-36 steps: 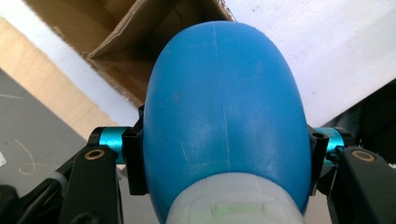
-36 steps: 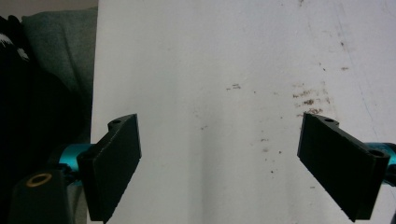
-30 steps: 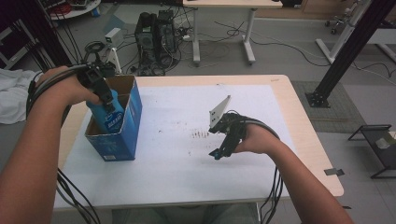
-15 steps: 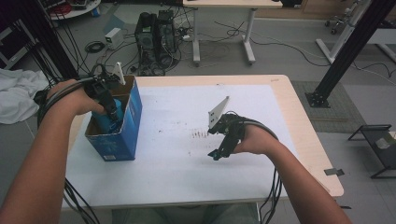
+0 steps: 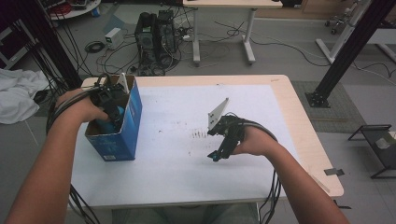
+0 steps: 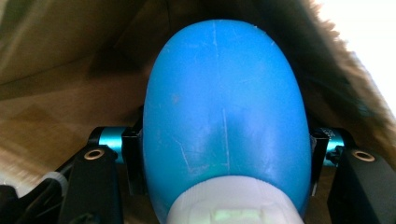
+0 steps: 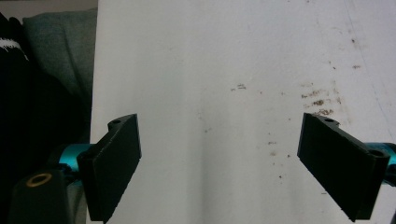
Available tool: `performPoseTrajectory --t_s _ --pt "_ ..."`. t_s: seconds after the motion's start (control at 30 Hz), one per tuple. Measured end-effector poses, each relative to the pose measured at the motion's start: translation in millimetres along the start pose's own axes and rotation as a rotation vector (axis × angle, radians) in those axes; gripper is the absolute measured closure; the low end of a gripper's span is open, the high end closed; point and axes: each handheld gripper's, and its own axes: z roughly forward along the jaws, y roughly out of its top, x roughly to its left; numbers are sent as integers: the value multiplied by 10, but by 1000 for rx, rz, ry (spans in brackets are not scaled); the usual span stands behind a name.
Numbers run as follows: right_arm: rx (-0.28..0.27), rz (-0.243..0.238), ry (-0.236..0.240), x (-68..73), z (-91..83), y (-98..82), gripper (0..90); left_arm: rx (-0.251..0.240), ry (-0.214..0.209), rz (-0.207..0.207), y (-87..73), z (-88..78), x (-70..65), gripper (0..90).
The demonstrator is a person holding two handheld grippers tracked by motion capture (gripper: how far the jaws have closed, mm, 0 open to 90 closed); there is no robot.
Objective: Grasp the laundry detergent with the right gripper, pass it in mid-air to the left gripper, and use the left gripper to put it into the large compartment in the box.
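At the bottom of the high view two forearms come up from the lower edge. In the middle of the frame, a bit right, the right gripper (image 5: 215,156) rests low over the white table (image 5: 177,172). Its jaws stand wide apart with nothing between them; the right gripper view shows bare, speckled tabletop in the gap. Further up on the left stands a blue box (image 5: 122,135) with its top open. The left gripper (image 5: 112,122) reaches down into it. In the left gripper view the two jaws press on both sides of a blue bottle (image 6: 224,121) with a white cap (image 6: 231,205), and brown cardboard walls sit all around. So the bottle is inside the box, gripped tight. At the top of the frame, past the table, lie cables and a computer (image 5: 156,35) on the floor.
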Motion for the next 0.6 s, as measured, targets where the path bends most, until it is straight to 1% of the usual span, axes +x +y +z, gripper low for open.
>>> performPoseTrajectory --t_s 0.03,0.07,0.13,0.17,0.2,0.23,0.27,0.3,0.33,0.37,0.4,0.43,0.47,0.5,0.53,0.57,0.6 --pt "-4 5 0 2 4 -3 126 6 -10 21 -3 -22 18 378" --pt "-4 4 1 1 4 -5 126 19 -4 34 -4 -18 23 378" --pt "-2 -1 3 -7 9 -9 126 8 7 15 -12 -10 9 378" --pt "-3 3 3 -5 10 -8 125 8 -3 16 -15 -6 9 377" --pt "-3 3 5 -5 7 -6 126 24 0 38 -14 -22 23 377" --pt "-3 2 4 -4 6 -3 126 17 -2 37 -18 -14 19 376" --pt "-12 -11 6 -13 12 0 126 13 -1 38 -18 -15 17 375" --pt "-12 -11 6 -13 16 1 126 -2 -2 20 -21 -5 2 375" --pt "-7 1 3 -4 18 3 126 -1 -1 25 -22 -3 2 373" --pt "-11 -8 6 -11 22 4 126 -1 1 28 -23 -5 0 372" --pt "-3 3 6 -2 17 6 126 0 1 32 -23 -9 0 371" --pt "-3 2 3 0 16 6 126 -4 -2 29 -26 -4 -7 369" --pt "-7 5 4 1 17 7 126 -9 3 31 -28 -7 -9 366" --pt "-7 -1 4 -2 15 7 126 -7 3 31 -31 -10 -11 364" --pt "-11 -6 3 -5 16 7 126 -6 13 29 -32 -12 -11 344" --pt "-5 5 4 3 10 5 126 -2 9 32 -35 -4 -9 317" --pt "-5 4 3 3 7 4 126 7 14 39 -37 -12 -5 312"
